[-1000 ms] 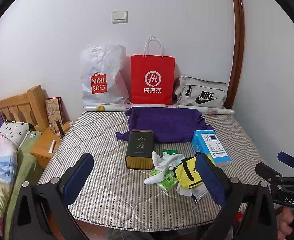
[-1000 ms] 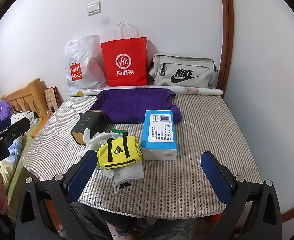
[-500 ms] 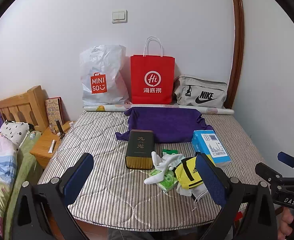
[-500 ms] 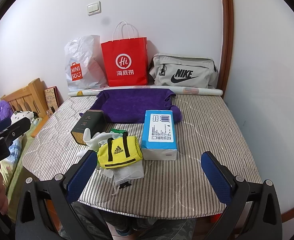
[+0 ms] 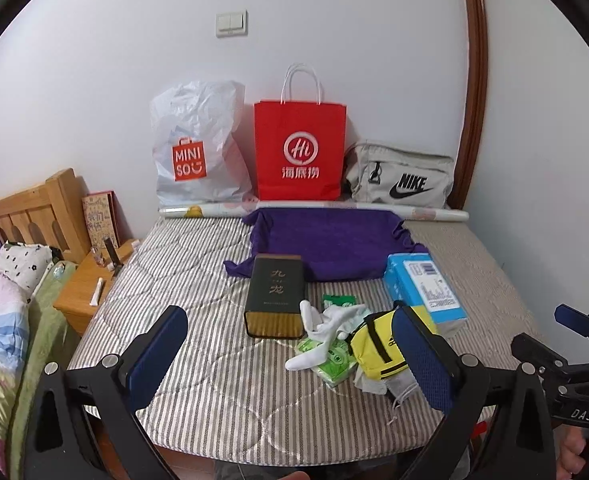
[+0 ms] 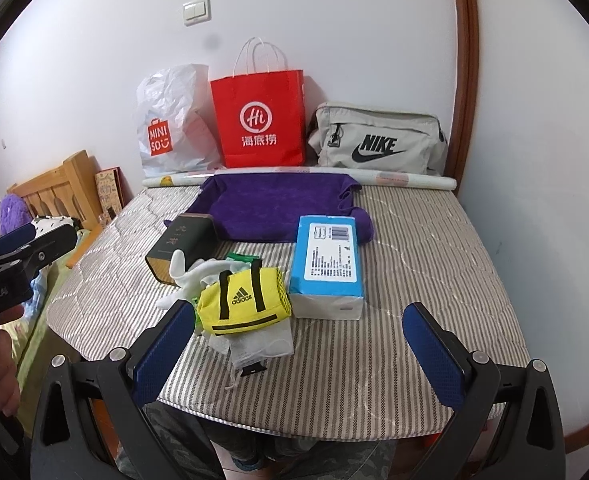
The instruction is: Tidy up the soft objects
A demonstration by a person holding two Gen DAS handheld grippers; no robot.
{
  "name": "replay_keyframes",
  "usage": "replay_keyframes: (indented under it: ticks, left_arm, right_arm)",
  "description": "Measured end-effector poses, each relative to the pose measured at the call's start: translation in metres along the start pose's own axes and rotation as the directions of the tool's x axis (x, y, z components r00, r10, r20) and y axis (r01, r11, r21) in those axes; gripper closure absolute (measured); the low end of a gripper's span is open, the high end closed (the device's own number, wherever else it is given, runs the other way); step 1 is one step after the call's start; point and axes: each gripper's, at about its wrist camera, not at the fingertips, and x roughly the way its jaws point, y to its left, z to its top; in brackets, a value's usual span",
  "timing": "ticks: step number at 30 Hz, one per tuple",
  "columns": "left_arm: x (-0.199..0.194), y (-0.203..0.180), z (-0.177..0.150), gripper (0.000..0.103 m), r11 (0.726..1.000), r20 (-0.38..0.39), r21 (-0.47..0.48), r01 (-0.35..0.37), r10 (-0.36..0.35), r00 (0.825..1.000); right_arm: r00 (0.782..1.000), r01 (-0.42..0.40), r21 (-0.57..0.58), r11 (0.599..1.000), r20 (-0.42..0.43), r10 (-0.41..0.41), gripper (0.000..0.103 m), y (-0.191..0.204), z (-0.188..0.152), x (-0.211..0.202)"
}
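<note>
Both grippers were held low at the near edge of the mattress (image 6: pixel 434 248), each with its fingers spread wide and nothing between them. The soft things were heaped together near that front edge: a yellow pouch (image 6: pixel 244 300) was laid on top of crumpled white socks (image 5: pixel 326 326) and a green packet (image 5: pixel 332 360), with a clear plastic wrapper (image 6: pixel 258 344) trailing toward the edge. In the right wrist view the pouch was seen ahead and to the left of the right gripper (image 6: pixel 298 344), just beyond its left finger, its long axis running roughly across the line of the fingers. In the left wrist view the same heap was found ahead and to the right of the left gripper (image 5: pixel 290 356), partly hidden behind its right finger. The heap was thus placed between the two grippers, and the right one was judged the nearer. A dark tin (image 5: pixel 276 296) was stood just left of the heap and a blue box (image 6: pixel 328 260) just right of it, while a purple towel (image 6: pixel 278 206) was spread farther back, toward the bags along the wall.
</note>
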Motion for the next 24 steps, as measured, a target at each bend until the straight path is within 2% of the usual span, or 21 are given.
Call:
replay_keyframes:
  ticks: [5, 6, 9, 11, 15, 18, 22, 24]
  left_arm:
    - [0.032, 0.009, -0.011, 0.001, 1.0, -0.096, -0.015, -0.015, 0.013, 0.995]
    - [0.037, 0.01, -0.013, 0.001, 1.0, -0.086, -0.025, -0.005, 0.003, 0.996]
    - [0.053, 0.012, -0.02, 0.001, 0.999, -0.132, -0.036, 0.02, -0.024, 0.991]
    - [0.065, 0.014, -0.024, 0.001, 0.999, -0.141, -0.037, 0.006, -0.012, 0.99]
    - [0.076, 0.018, -0.032, 0.001, 0.998, -0.185, -0.057, 0.022, -0.032, 0.982]
    - [0.088, 0.011, -0.037, 0.001, 0.996, -0.212, -0.059, 0.069, -0.08, 0.974]
    - [0.107, -0.008, -0.048, 0.001, 0.982, -0.262, -0.051, 0.184, -0.191, 0.946]
    - [0.114, -0.015, -0.053, 0.001, 0.976, -0.277, -0.032, 0.216, -0.216, 0.936]
  right_arm:
    - [0.999, -0.018, 0.008, 1.0, -0.047, 0.018, 0.001, -0.003, -0.008, 0.027]
    - [0.998, -0.018, 0.004, 1.0, -0.055, 0.018, 0.001, -0.003, -0.01, 0.032]
    - [0.997, -0.023, -0.012, 1.0, -0.071, 0.022, 0.001, -0.001, -0.014, 0.048]
    - [0.996, -0.033, -0.018, 0.999, -0.079, 0.031, 0.001, 0.0, -0.015, 0.059]
    - [0.995, -0.056, -0.065, 0.996, -0.09, 0.05, 0.001, 0.01, -0.017, 0.079]
    - [0.994, -0.05, -0.104, 0.993, -0.102, 0.039, 0.001, 0.015, -0.019, 0.091]
    - [0.991, -0.057, -0.084, 0.995, -0.129, 0.046, 0.001, 0.007, -0.026, 0.102]
    - [0.989, -0.059, -0.071, 0.996, -0.139, 0.049, 0.001, 0.001, -0.029, 0.105]
